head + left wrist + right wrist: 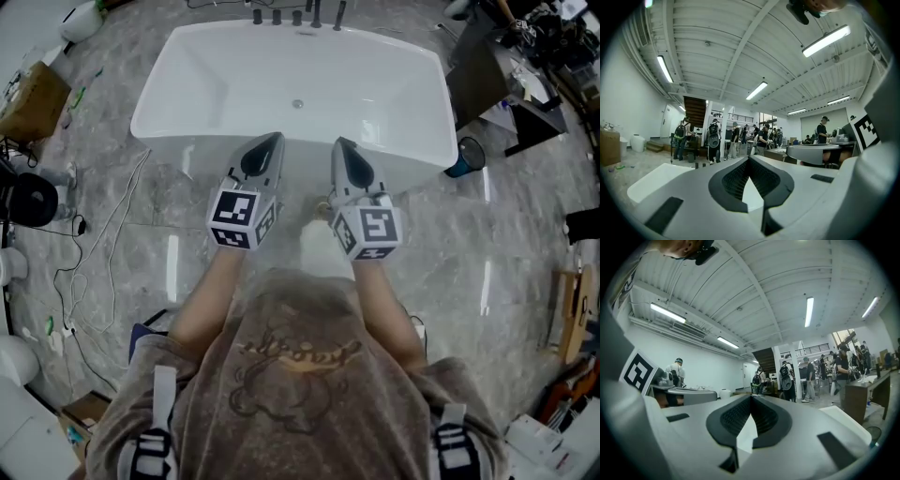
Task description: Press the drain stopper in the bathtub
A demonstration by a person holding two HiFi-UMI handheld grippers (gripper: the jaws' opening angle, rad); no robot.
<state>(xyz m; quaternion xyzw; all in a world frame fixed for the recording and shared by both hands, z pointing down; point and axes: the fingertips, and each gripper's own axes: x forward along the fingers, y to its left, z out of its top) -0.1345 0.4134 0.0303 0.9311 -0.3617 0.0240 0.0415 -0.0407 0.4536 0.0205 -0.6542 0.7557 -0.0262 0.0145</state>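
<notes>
Left gripper [271, 142] and right gripper [343, 147], both clenched empty, hover above the near rim of the white oval bathtub [187, 89], its small round metal drain stopper [297, 104] farther away.

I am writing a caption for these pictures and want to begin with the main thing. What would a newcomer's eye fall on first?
The eye goes first to the big white bathtub at the top middle of the head view, with the small drain stopper on its bottom. Next come the left gripper and the right gripper, side by side at the near rim, pointing into the tub, jaws together and empty. The gripper views show a hall with many people.
</notes>
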